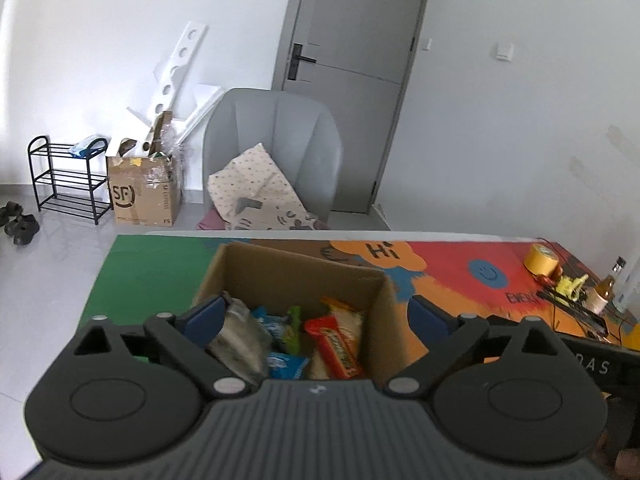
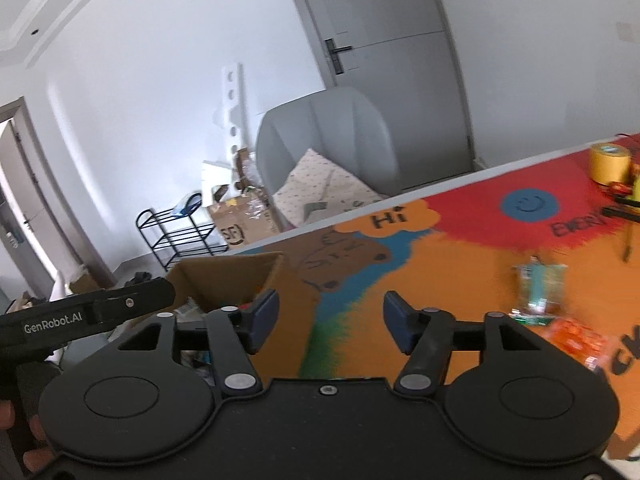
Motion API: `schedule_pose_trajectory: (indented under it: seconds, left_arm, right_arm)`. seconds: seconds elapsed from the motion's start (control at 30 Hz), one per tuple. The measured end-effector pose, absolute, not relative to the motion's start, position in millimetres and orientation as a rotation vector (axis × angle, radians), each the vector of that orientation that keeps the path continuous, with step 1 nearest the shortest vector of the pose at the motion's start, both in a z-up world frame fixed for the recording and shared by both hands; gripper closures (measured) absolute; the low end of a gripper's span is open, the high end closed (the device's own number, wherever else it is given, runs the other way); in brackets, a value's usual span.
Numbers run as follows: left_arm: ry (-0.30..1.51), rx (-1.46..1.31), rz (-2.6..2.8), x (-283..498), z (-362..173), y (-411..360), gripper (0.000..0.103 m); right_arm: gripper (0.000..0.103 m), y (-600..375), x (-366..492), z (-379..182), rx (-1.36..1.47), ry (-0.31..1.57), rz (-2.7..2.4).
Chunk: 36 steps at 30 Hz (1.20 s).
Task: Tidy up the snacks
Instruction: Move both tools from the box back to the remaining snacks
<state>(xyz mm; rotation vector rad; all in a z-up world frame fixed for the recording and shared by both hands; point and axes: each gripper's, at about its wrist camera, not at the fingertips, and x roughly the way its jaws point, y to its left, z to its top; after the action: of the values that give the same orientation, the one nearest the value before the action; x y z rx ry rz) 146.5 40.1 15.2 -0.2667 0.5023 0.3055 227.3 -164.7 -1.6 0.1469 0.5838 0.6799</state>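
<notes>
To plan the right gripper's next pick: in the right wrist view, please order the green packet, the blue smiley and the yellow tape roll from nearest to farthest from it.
1. Green packet, right of the right gripper.
2. Blue smiley, farther back, printed on the mat.
3. Yellow tape roll, far right corner.

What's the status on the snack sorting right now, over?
Left claw open over cardboard box, nothing gripped. Right claw open, empty. Green packet and orange packet loose on mat. Path clear.
</notes>
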Motion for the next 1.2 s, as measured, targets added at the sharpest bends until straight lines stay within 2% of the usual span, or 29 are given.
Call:
schedule_pose_trajectory:
  seconds: [0.03,0.2,0.3,0.43,0.9,1.2]
  left_arm:
    - [0.503,-0.26,0.299,147.4,15.5,36.1,0.005]
    - [0.504,-0.236,0.266,150.7,15.3,13.0,0.0]
    - [0.507,-0.225,0.249,153.4,15.6,0.1,0.0]
    - [0.5,-0.224,0.227,157.4,18.1,-12.1,0.0]
    - [0.528,-0.2,0.141,179.4,17.1,-52.5,0.0]
    - [0.56,-0.173,0.067,203.8,12.9,-76.8,0.0]
  right_arm:
    - [0.031,-169.8,226.8,-2.4,0.147,0.583,0.668]
    - [0.02,-195.6,226.9,-6.9,0.154,0.581,0.623]
    - [0.009,-211.9,227.0,-9.6,0.151,0.581,0.601]
    - [0.003,-231.5,228.2,-11.2,0.155,0.58,0.579]
    - [0.0,-279.1,236.7,-20.6,0.188,0.577,0.52]
    - [0.003,-302.5,253.1,-31.4,0.218,0.589,0.468]
